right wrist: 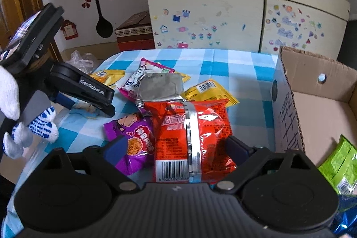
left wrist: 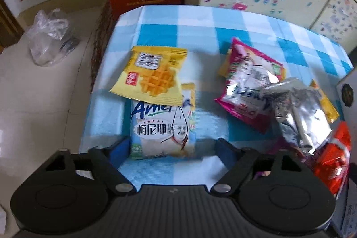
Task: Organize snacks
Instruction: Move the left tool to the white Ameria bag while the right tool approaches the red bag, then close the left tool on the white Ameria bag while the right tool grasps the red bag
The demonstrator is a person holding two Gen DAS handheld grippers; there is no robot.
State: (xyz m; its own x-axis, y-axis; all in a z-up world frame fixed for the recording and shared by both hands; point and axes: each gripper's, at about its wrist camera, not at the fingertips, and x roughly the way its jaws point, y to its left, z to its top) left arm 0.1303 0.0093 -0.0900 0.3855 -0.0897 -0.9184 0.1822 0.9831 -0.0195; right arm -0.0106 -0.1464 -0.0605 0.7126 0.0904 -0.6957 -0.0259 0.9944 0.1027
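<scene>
Right now I have both grippers down over the snacks on the blue-checked tablecloth [left wrist: 223, 21], each lined up on its own packet. My left gripper [left wrist: 173, 150] straddles the white Amer packet [left wrist: 162, 124], which lies flat with the yellow waffle packet [left wrist: 151, 75] overlapping its far end. The left finger [left wrist: 121, 146] sits at the packet's edge, but there is a clear gap on the other side, so the jaws stand apart around it and are not clamped. I judge the near end is the sensible place to grip, since the waffle packet covers the far end.

My right gripper [right wrist: 176, 148] brackets the red packet [right wrist: 191, 137], which lies seam-up on top of the purple packet [right wrist: 131, 142] and against the silver packet [right wrist: 160, 88]. Its right finger [right wrist: 236, 146] looks pressed to the packet's side; the other finger lies over the purple packet, so I cannot tell if the squeeze is real yet. Taking the top packet first makes sense, because the pile beneath stays undisturbed.

The cardboard box [right wrist: 287, 104] stands open at the table's right edge with a green packet [right wrist: 339, 162] already inside, which I take as the destination. The left gripper's body and a gloved hand [right wrist: 33, 126] show at the left of the right wrist view.
</scene>
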